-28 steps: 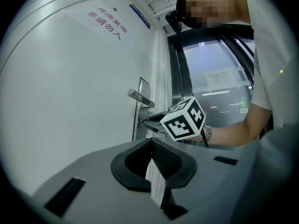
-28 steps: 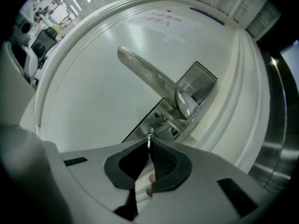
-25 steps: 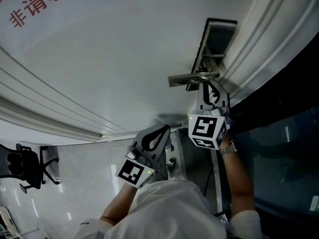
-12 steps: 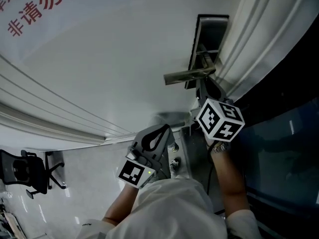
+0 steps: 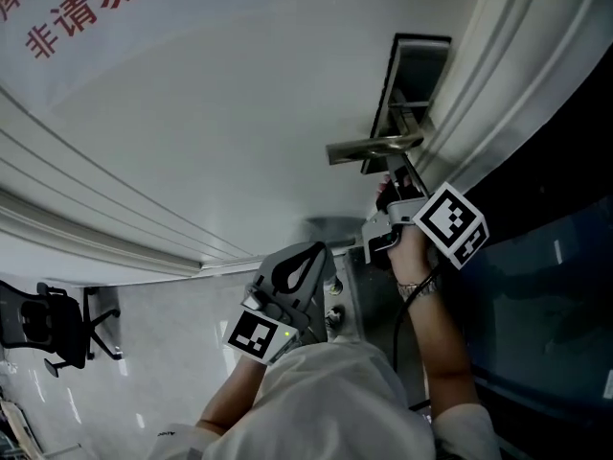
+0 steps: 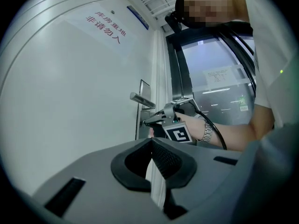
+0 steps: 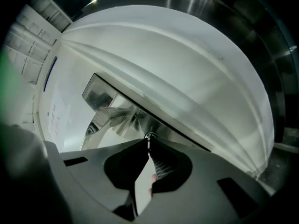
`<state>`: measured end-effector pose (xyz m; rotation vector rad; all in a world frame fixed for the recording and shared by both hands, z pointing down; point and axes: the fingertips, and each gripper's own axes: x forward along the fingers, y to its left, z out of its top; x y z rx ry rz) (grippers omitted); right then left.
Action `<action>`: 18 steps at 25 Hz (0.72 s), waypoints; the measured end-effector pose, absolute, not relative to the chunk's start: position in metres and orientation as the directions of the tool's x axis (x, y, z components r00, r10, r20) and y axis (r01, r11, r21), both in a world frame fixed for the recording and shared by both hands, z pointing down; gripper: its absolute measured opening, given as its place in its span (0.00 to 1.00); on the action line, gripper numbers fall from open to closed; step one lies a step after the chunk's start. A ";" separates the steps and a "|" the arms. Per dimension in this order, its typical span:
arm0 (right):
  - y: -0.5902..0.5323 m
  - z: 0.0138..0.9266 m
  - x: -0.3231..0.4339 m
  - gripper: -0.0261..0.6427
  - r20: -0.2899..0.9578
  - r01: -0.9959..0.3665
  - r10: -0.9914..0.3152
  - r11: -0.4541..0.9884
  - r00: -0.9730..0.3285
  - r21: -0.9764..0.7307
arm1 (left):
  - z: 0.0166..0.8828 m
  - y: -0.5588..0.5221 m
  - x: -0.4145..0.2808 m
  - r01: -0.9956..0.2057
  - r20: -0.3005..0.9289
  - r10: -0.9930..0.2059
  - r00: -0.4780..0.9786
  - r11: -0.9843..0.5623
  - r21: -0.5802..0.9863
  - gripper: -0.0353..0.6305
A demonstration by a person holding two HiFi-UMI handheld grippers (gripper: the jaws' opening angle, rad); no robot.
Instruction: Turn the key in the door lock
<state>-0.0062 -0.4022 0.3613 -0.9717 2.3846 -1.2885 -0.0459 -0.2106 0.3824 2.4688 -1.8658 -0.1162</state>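
Right gripper [image 5: 388,190] is level at the door [image 5: 220,113], just under the handle [image 5: 369,148]. Its jaws are pinched together on the key [image 7: 149,136], which sits in the lock plate [image 5: 414,70]. The right forearm reaches forward, with the marker cube out to the right. Left gripper [image 5: 311,250] is held low near the body, jaws together and empty, clear of the door.

The light is soft, even and rather dim. In the head view the white door [image 5: 220,113] looks grey. Both gripper views bend strongly and turn black at their round edges. The glass [image 6: 219,92] is the brightest area. The metal lock plate [image 7: 140,120] shows blurred reflections, and the key [image 7: 149,143] is only a thin glint.
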 end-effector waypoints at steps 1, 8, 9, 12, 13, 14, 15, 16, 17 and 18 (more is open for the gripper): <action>-0.402 0.361 -0.006 0.06 0.079 -0.443 -0.664 0.401 -0.744 -0.802 | 0.383 -0.210 -0.046 -0.959 -0.031 -0.962 0.270 -0.271 0.082 0.06; -0.382 0.375 -0.005 0.27 0.150 -0.615 -0.627 0.637 -0.764 -0.465 | 0.383 -0.209 -0.039 -0.956 -0.032 -0.959 0.283 -0.284 0.072 0.06; -0.380 0.375 -0.004 0.28 0.166 -0.632 -0.621 0.681 -0.766 -0.371 | 0.383 -0.209 -0.038 -0.955 -0.033 -0.958 0.285 -0.287 0.072 0.06; -0.375 0.378 -0.004 0.28 0.245 -0.623 -0.587 0.775 -0.772 -0.107 | 0.384 -0.208 -0.035 -0.954 -0.029 -0.957 0.288 -0.289 0.077 0.06; -0.376 0.379 -0.003 0.28 0.273 -0.614 -0.586 0.789 -0.763 -0.021 | 0.385 -0.208 -0.036 -0.955 -0.027 -0.958 0.286 -0.287 0.079 0.06; -0.377 0.379 -0.002 0.28 0.294 -0.606 -0.597 0.792 -0.746 0.070 | 0.386 -0.208 -0.036 -0.955 -0.027 -0.959 0.283 -0.284 0.080 0.06; -0.379 0.377 -0.001 0.28 0.306 -0.598 -0.618 0.784 -0.724 0.169 | 0.386 -0.208 -0.037 -0.956 -0.029 -0.960 0.280 -0.281 0.080 0.06; -0.381 0.375 0.000 0.28 0.305 -0.587 -0.648 0.762 -0.698 0.275 | 0.386 -0.208 -0.038 -0.957 -0.030 -0.961 0.276 -0.278 0.082 0.06; -0.383 0.372 0.001 0.28 0.296 -0.568 -0.681 0.727 -0.670 0.386 | 0.386 -0.207 -0.038 -0.958 -0.028 -0.962 0.273 -0.274 0.084 0.06; -0.384 0.369 0.002 0.28 0.283 -0.536 -0.714 0.680 -0.640 0.500 | 0.387 -0.207 -0.039 -0.959 -0.025 -0.962 0.271 -0.272 0.086 0.06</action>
